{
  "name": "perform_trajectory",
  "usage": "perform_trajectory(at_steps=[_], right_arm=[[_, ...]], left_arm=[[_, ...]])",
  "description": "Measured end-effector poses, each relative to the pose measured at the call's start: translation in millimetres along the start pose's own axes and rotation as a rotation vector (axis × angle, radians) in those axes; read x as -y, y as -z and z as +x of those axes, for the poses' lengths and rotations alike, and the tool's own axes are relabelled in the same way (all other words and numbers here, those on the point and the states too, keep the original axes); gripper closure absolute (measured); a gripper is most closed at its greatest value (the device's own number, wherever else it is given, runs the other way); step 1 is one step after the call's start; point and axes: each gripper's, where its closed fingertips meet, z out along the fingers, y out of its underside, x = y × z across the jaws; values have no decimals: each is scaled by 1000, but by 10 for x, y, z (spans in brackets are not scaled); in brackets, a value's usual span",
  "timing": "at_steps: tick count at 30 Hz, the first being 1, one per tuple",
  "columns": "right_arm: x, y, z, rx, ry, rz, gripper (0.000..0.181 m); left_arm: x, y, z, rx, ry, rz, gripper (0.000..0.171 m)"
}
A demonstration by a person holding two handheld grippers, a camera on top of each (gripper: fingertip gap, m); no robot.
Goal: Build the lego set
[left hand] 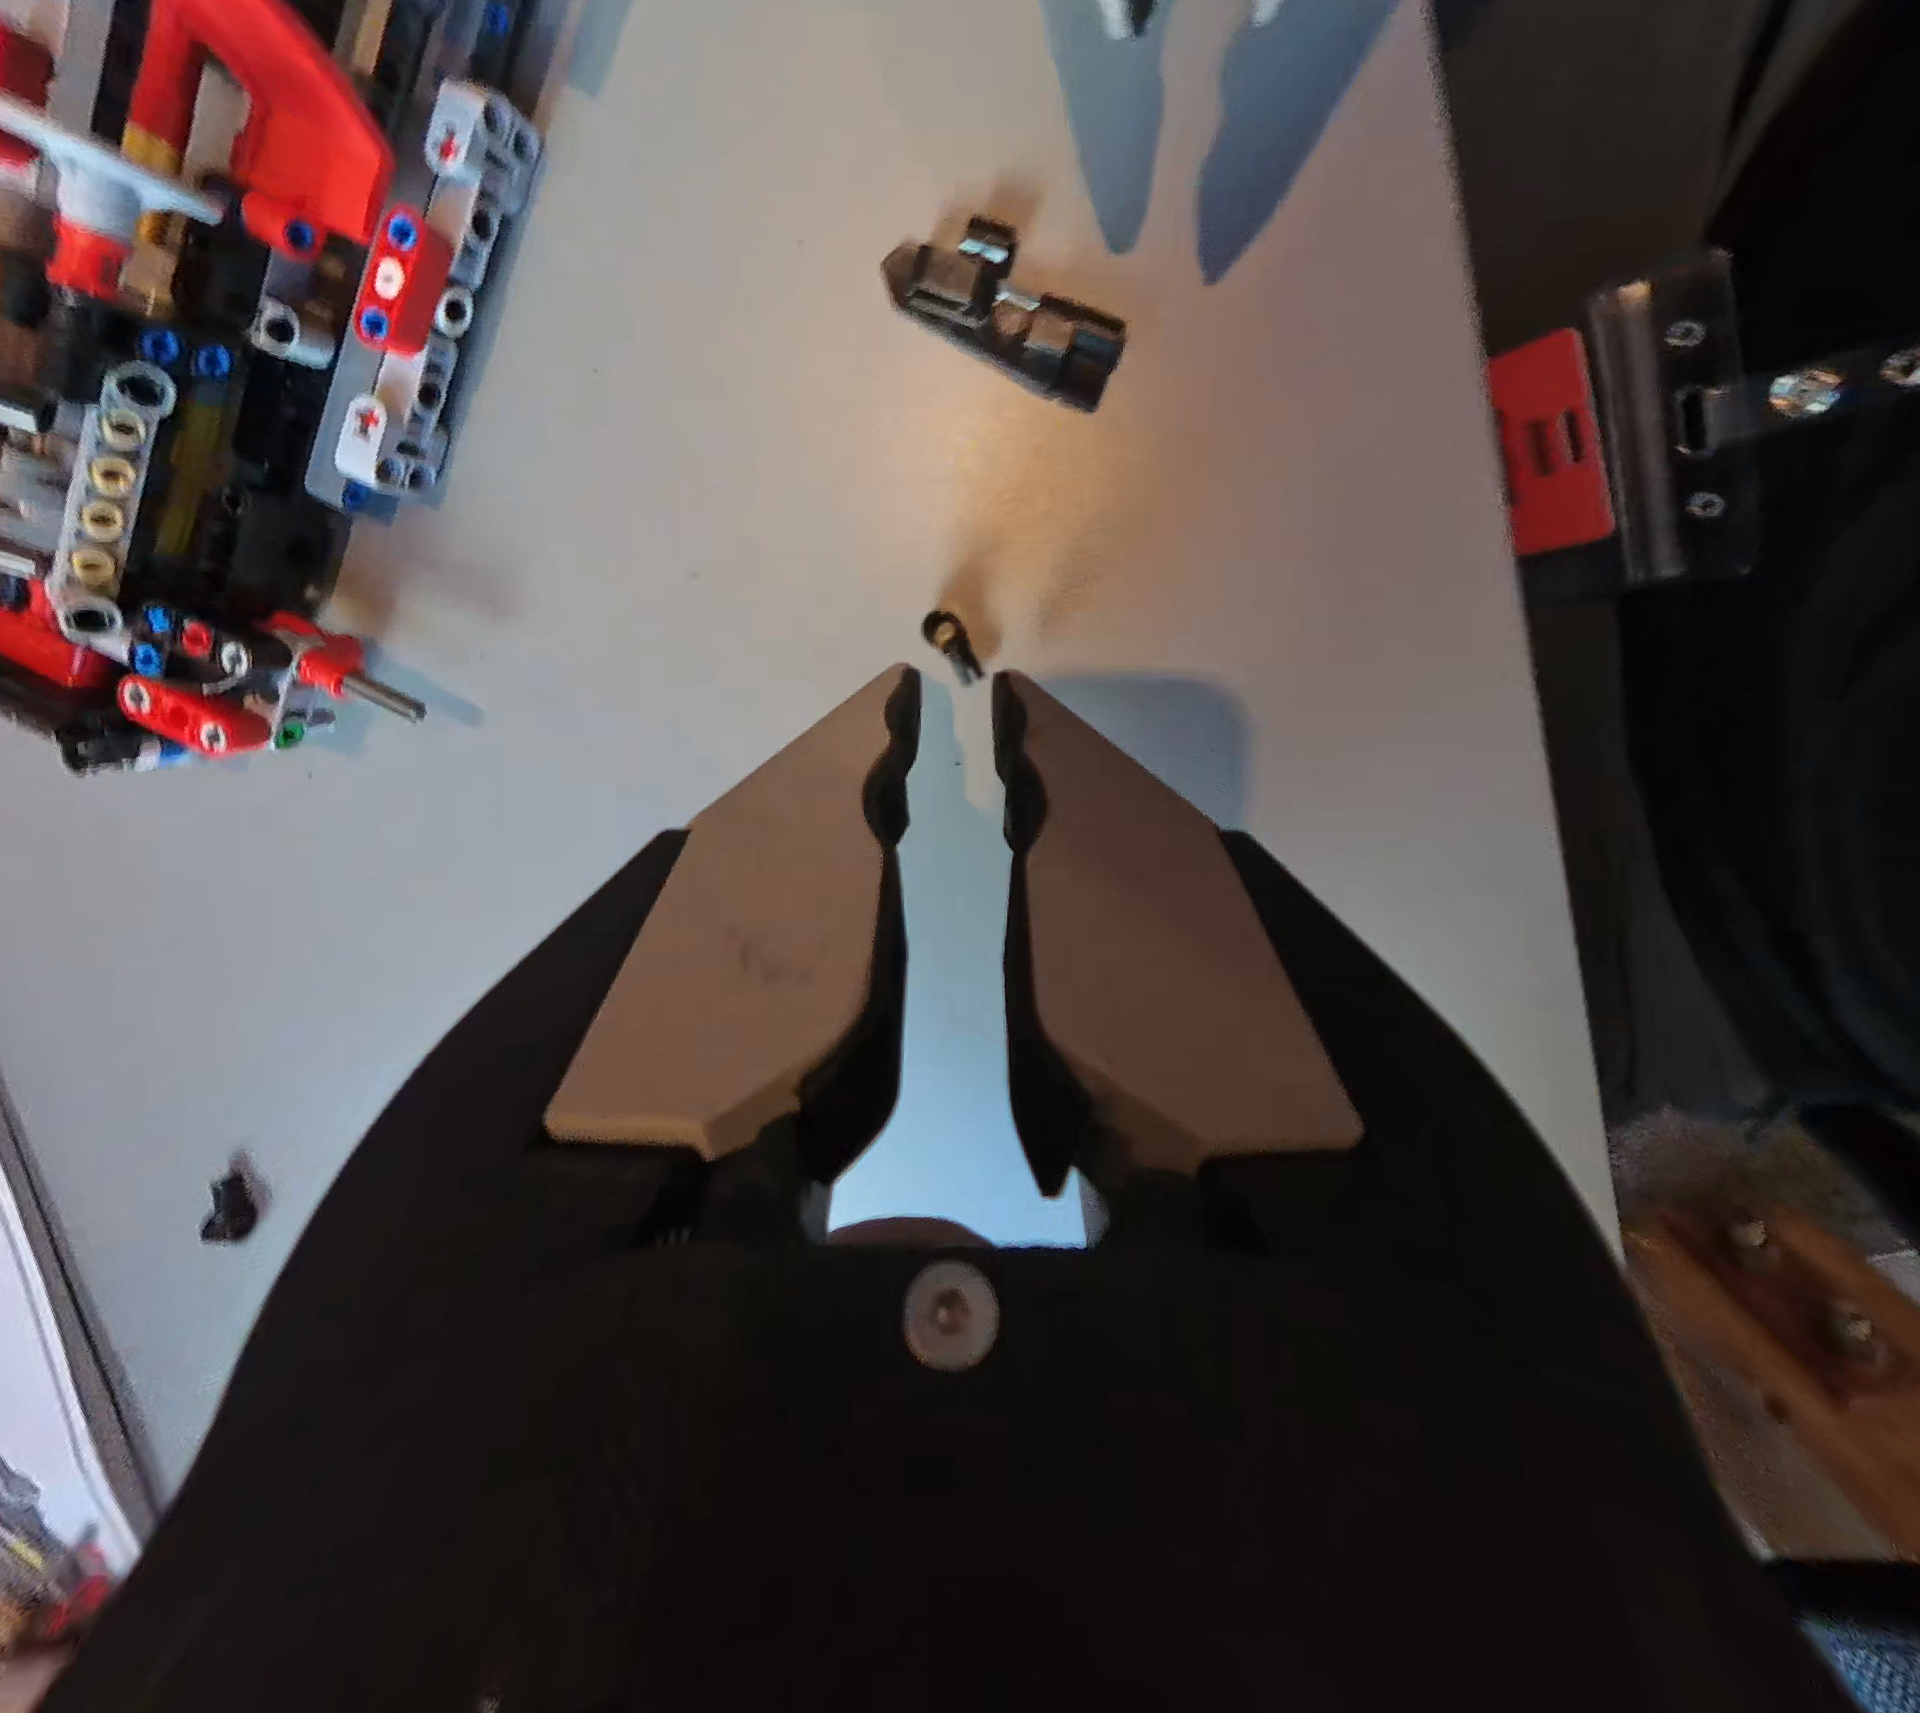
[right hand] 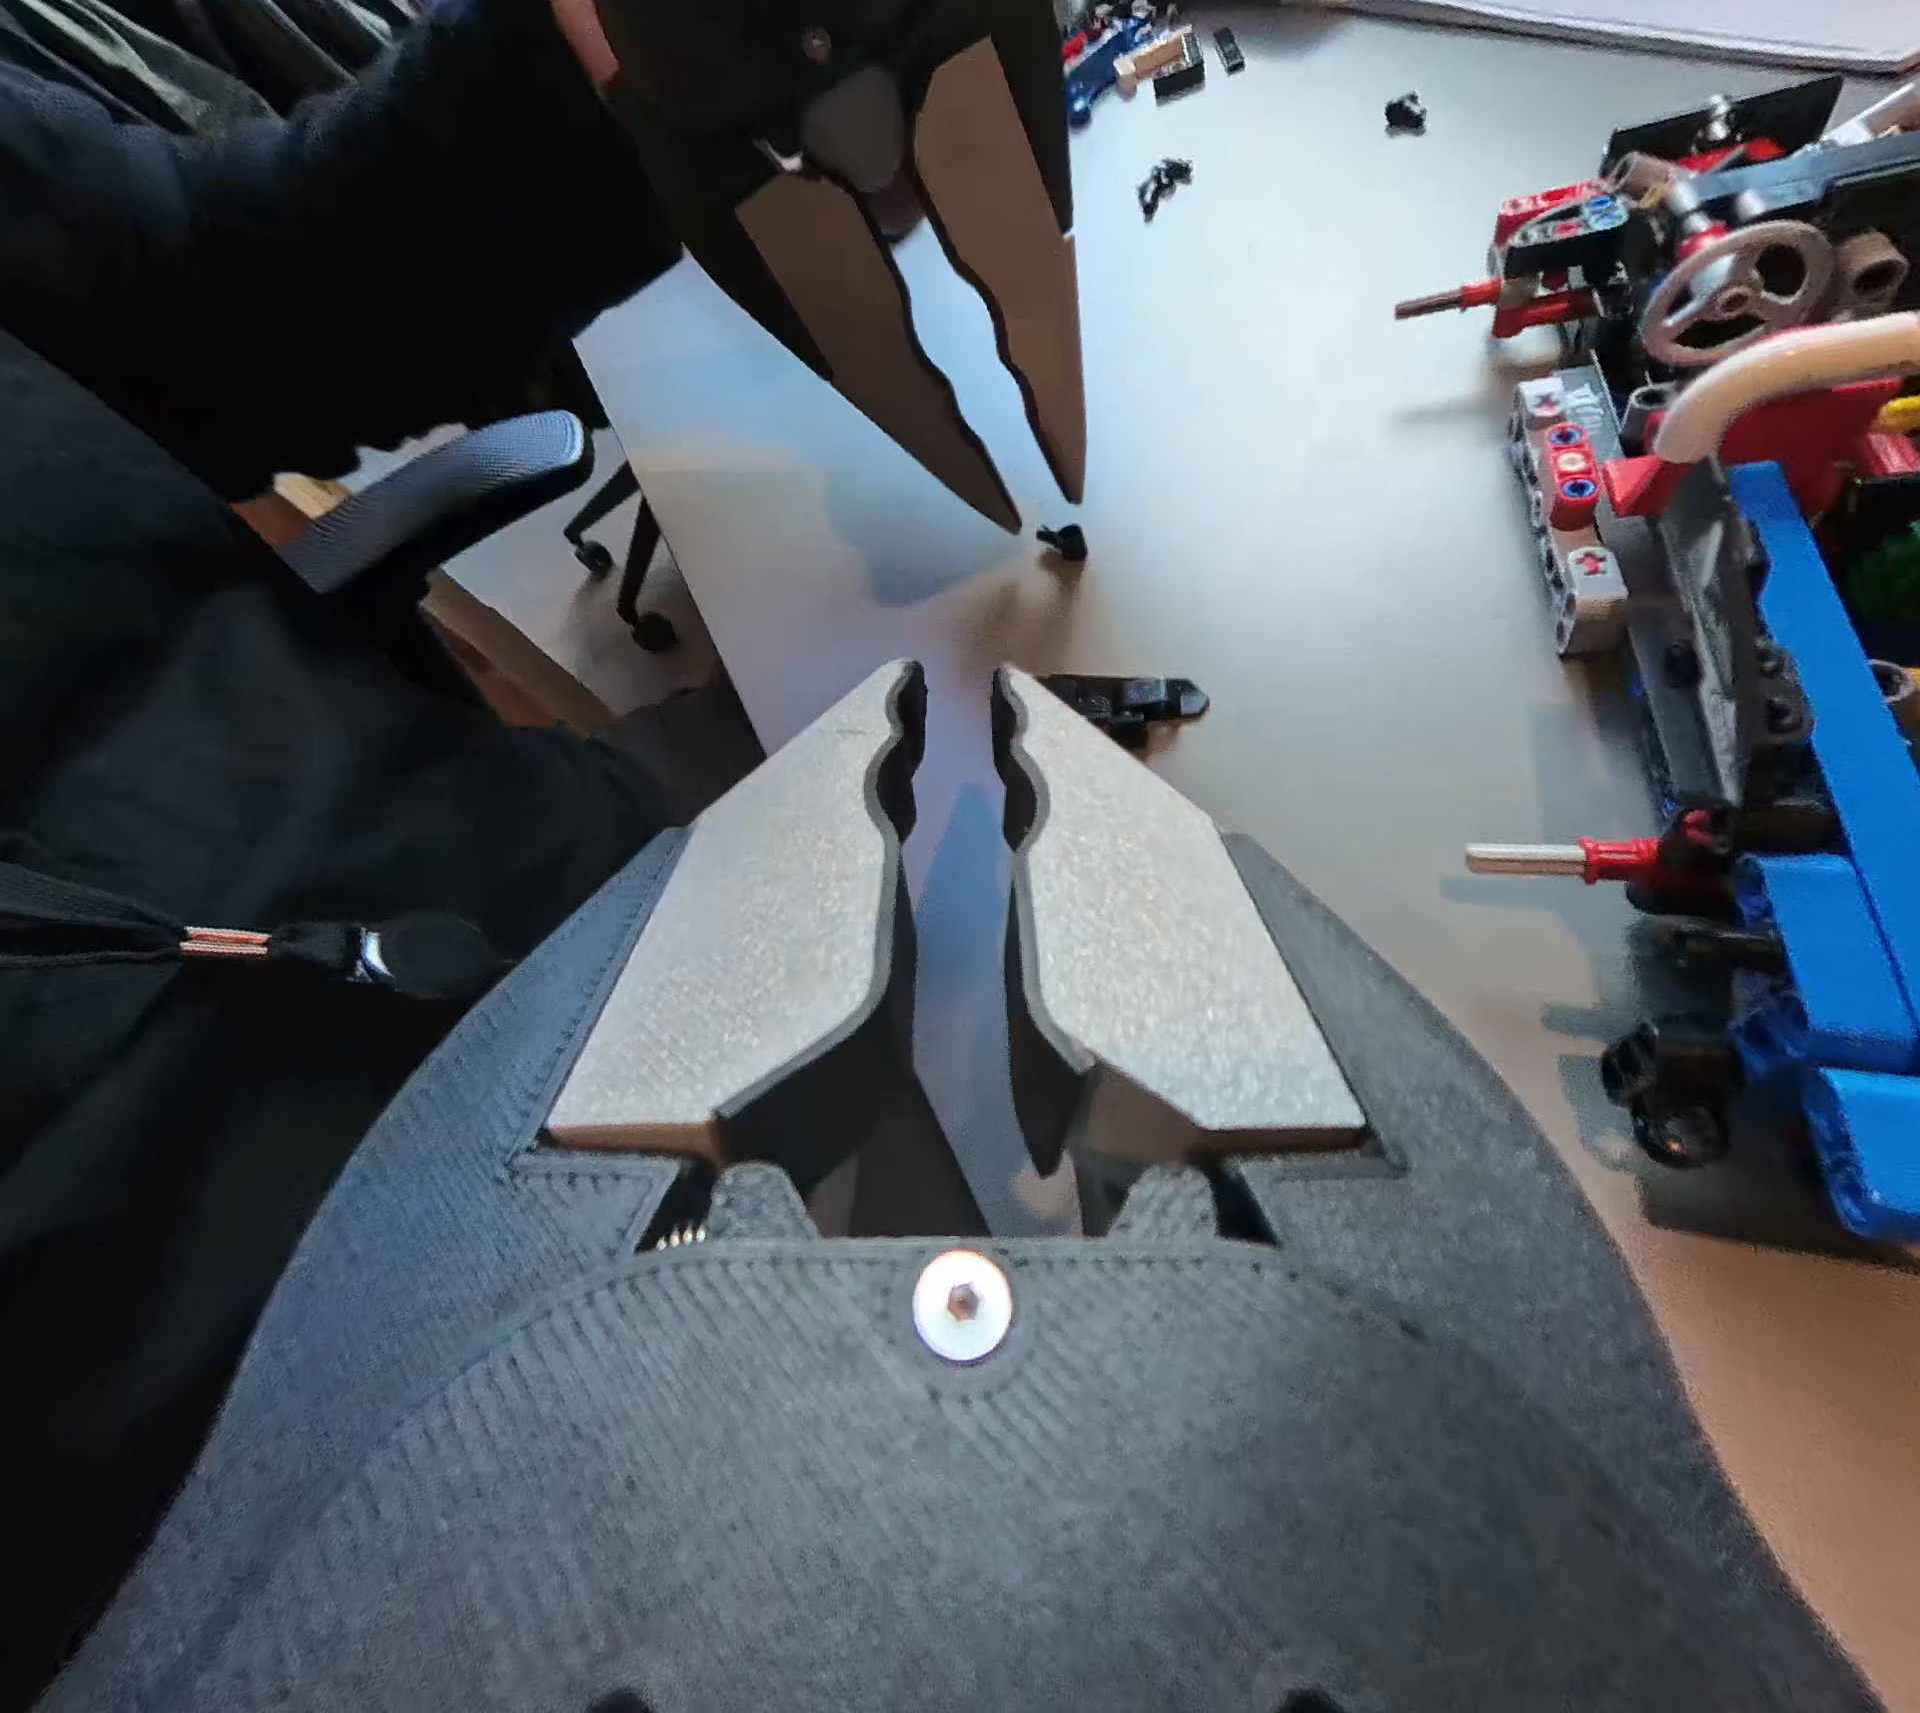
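- Left gripper [left hand: 956,676], jaws slightly parted and empty, hovers just before a small black pin [left hand: 951,640] on the white table [left hand: 727,520].
- Right gripper [right hand: 958,676], likewise parted and empty, is near a black beam piece [right hand: 1127,699].
- Lego model [left hand: 208,292] stands far left.

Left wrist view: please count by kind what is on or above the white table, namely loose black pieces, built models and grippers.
Loose black plastic pieces: 3 (small pin, long holed beam, small angular bit)
Partly built red, grey and black brick model: 1
Two-finger grippers: 2 (left gripper, right gripper)
Total: 6
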Motion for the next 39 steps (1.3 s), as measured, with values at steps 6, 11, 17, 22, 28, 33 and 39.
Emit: perform_trajectory(at_steps=[6,11,17,22,28,33,39], right_arm=[[20,5,14,3,-14,16,173],[-56,-15,49,-29,12,-22,171],[-168,-45,85,-91,92,-86,168],[-183,-51,91,-96,96,-93,168],[-166,-41,94,-93,88,-79,168],[-166,-42,93,-93,90,-77,168],[-147,-32,86,-95,101,-69,168]], left_arm=[[-24,-56,55,-3,66,-14,163],[30,-89,16,8,96,7,169],[57,-106,-15,20,89,24,171],[118,-104,14,-6,157,47,157],[303,-148,26,-12,265,96,153],[323,-209,-43,9,334,102,159],[355,-216,14,17,128,114,160]])
